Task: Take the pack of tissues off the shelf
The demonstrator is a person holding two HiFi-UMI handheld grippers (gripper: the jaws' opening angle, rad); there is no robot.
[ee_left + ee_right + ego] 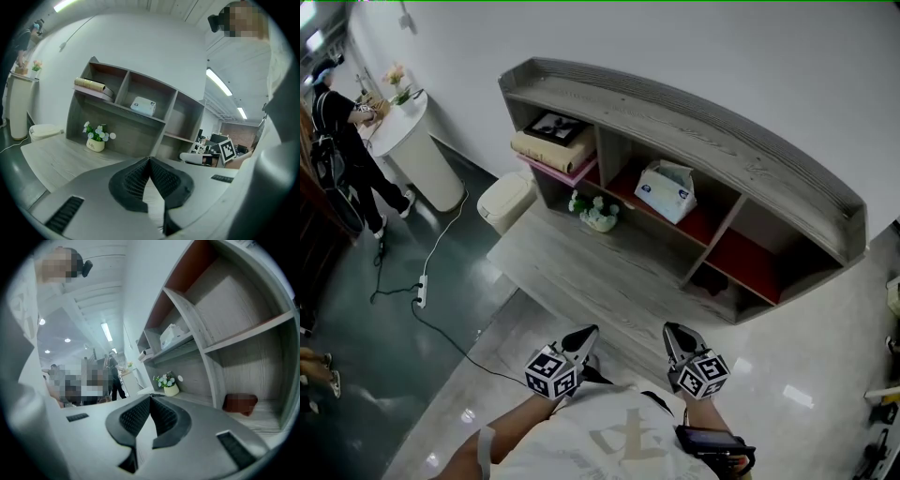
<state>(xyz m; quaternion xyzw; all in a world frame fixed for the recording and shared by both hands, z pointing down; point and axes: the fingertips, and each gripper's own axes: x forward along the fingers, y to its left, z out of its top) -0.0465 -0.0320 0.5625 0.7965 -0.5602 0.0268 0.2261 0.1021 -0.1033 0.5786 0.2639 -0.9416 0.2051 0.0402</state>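
The white and blue pack of tissues (667, 190) sits in the middle compartment of the upper shelf of a grey wooden shelf unit (694, 122); it also shows in the left gripper view (143, 106) and the right gripper view (171, 335). My left gripper (589, 332) and right gripper (670, 330) are held close to my body, well short of the desk and shelf. Both are shut with nothing between the jaws; the tips meet in the left gripper view (149, 159) and the right gripper view (150, 397).
A small pot of white flowers (598, 214) stands on the wooden desk (581, 272) below the shelf. Books (551, 150) lie in the left compartment. A white bin (506, 200) and a round white counter (417, 141) are at left; a person (337, 150) stands there. A cable (422, 281) crosses the floor.
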